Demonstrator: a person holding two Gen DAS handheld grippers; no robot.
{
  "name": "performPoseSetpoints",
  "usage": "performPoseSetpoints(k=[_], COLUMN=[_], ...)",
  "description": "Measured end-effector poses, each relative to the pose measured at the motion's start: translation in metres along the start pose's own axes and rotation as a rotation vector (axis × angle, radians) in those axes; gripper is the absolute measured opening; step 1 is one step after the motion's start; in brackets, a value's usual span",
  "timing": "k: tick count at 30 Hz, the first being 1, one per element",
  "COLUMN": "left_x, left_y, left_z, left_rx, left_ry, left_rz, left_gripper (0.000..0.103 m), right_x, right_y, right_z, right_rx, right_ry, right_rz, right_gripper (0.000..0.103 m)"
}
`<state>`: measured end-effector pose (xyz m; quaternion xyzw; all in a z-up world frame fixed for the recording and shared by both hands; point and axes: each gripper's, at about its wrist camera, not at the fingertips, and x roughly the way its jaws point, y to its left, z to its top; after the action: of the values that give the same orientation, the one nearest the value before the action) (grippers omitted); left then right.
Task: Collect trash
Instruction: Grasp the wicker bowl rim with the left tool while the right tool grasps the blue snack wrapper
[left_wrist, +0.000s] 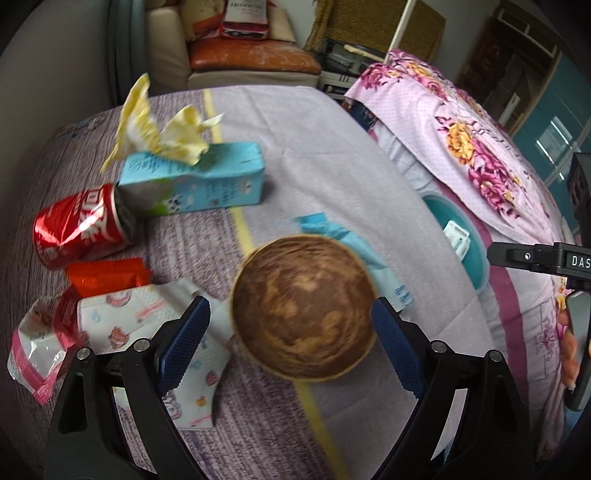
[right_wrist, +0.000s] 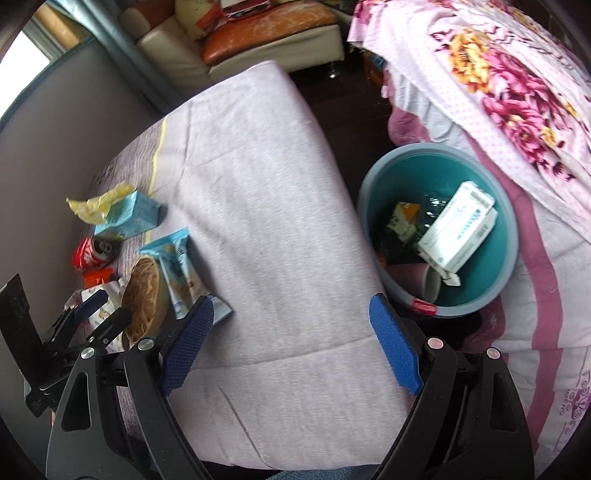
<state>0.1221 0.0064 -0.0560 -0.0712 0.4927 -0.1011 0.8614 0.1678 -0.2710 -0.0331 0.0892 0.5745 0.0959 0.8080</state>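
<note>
A brown wood-grain bowl (left_wrist: 303, 308) sits bottom-up on the purple-covered surface (left_wrist: 332, 177). My left gripper (left_wrist: 291, 343) is open with its blue pads either side of the bowl, not touching it. The bowl also shows at the left of the right wrist view (right_wrist: 142, 295). A light blue wrapper (left_wrist: 354, 251) lies under the bowl's far side. A blue milk carton (left_wrist: 195, 184) with a yellow wrapper (left_wrist: 155, 125), a crushed red can (left_wrist: 79, 225), an orange wrapper (left_wrist: 107, 277) and printed packets (left_wrist: 122, 325) lie to the left. My right gripper (right_wrist: 291, 343) is open and empty.
A teal bin (right_wrist: 476, 291) stands on the floor right of the surface, holding white boxes (right_wrist: 458, 229), a carton and a cup. A floral pink bedcover (right_wrist: 498, 81) lies to its right. A sofa (left_wrist: 236, 55) stands at the back.
</note>
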Motion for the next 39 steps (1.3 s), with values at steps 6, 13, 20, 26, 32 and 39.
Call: performPoseSetpoints(k=[6, 13, 20, 26, 32, 39], left_x=[0.007, 0.015, 0.016, 0.017, 0.018, 0.018], left_y=[0.012, 0.026, 0.037, 0.039, 0.039, 0.041], left_z=[-0.009, -0.015, -0.017, -0.019, -0.019, -0.018], left_rx=[-0.005, -0.014, -0.006, 0.014, 0.007, -0.009], left_ry=[0.018, 0.039, 0.044, 0.041, 0.036, 0.033], left_rz=[-0.034, -0.055, -0.057, -0.056, -0.068, -0.084], left_gripper=[0.090, 0.090, 0.090, 0.090, 0.090, 0.090], right_x=[0.024, 0.058, 0.077, 0.078, 0.069, 0.089], right_y=[0.038, 0.066, 0.076, 0.078, 0.074, 0.086], right_z=[0.006, 0.010, 0.015, 0.022, 0.032, 0.033], right_rx=[-0.073, -0.121, -0.117, -0.097, -0.075, -0.094], right_ry=[0.028, 0.101, 0.154, 0.141, 0.109, 0.159], right_rz=[0.024, 0.074, 0.125, 0.158, 0.174, 0.183], right_gripper=[0.082, 0.046, 0.045, 0.045, 0.045, 0.045])
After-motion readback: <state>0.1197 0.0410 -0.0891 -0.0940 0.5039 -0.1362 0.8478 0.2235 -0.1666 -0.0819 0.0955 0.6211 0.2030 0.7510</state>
